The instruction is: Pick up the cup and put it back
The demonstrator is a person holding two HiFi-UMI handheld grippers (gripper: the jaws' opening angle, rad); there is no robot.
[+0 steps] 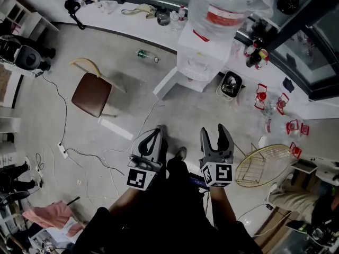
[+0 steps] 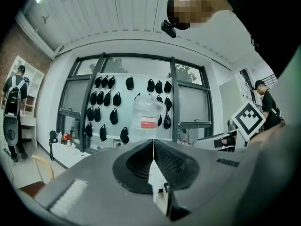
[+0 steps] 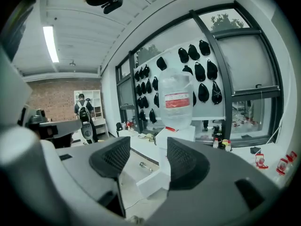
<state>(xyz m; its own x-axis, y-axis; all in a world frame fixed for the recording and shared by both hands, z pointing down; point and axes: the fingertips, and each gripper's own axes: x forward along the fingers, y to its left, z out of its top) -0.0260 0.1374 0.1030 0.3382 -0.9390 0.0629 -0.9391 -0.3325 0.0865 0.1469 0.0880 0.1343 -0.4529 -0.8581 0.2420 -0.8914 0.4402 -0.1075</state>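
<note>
Nearest, the left claw (image 1: 157, 133) is hovering beside the right claw (image 1: 214, 133) over the grey floor (image 1: 47, 126), both pointing toward a white water dispenser (image 1: 198, 57) carrying a big clear jug (image 1: 225, 7). Left claw's pads are pressing together, nothing between; right claw's jaws are standing apart, empty. Brown chair (image 1: 92, 94) is standing left, a plastic bottle (image 1: 148, 55) is lying near the dispenser, a wire basket (image 1: 262, 165) right. Which item is the cup I am not managing to tell.

Grey concrete floor (image 1: 122, 52), brown chair (image 1: 92, 93), dark-framed windows (image 3: 244, 69) behind.
</note>
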